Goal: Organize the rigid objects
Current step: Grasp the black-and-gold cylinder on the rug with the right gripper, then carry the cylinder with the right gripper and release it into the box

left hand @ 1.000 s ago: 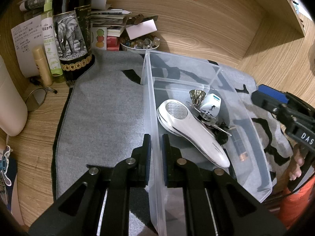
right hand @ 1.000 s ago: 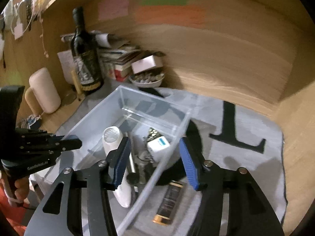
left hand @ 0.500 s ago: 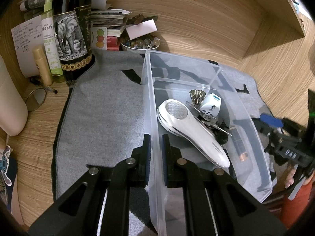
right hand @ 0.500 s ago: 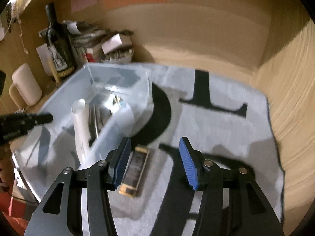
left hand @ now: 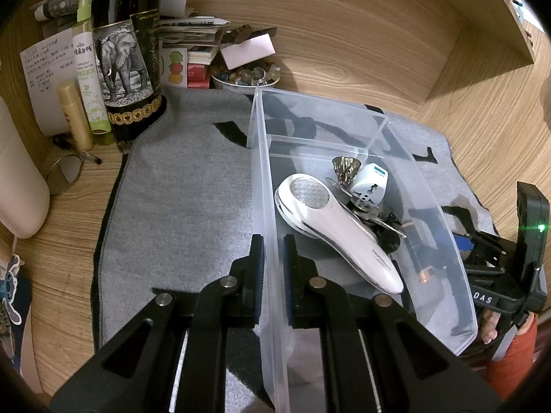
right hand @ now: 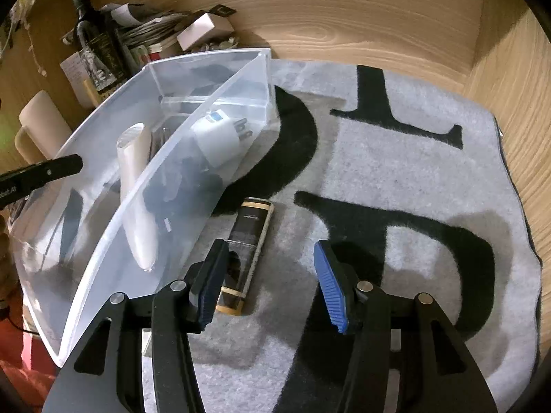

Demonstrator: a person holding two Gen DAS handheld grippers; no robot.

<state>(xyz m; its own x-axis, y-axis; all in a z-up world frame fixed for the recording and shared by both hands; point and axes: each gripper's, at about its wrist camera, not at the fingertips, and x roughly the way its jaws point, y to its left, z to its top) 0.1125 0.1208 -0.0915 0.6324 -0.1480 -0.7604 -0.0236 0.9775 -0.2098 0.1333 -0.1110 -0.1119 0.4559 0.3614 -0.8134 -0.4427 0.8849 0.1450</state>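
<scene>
Grey mat (right hand: 396, 172) covers my worktop; my left hand-held gripper (left hand: 273, 244) pinches the clear bin's (left hand: 444, 251) wall, and my right hand-held gripper (right hand: 268, 278) hangs spread over a black, gold-ended tube (right hand: 249, 237) lying just beside the bin.

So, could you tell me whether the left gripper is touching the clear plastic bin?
Touching: the left wrist view shows the left gripper clamped shut on the clear plastic bin's side wall.

Wooden desk (left hand: 79, 275), grey lettered mat (right hand: 396, 158) on it (bin (right hand: 103, 268), dark tube (right hand: 246, 251))
</scene>
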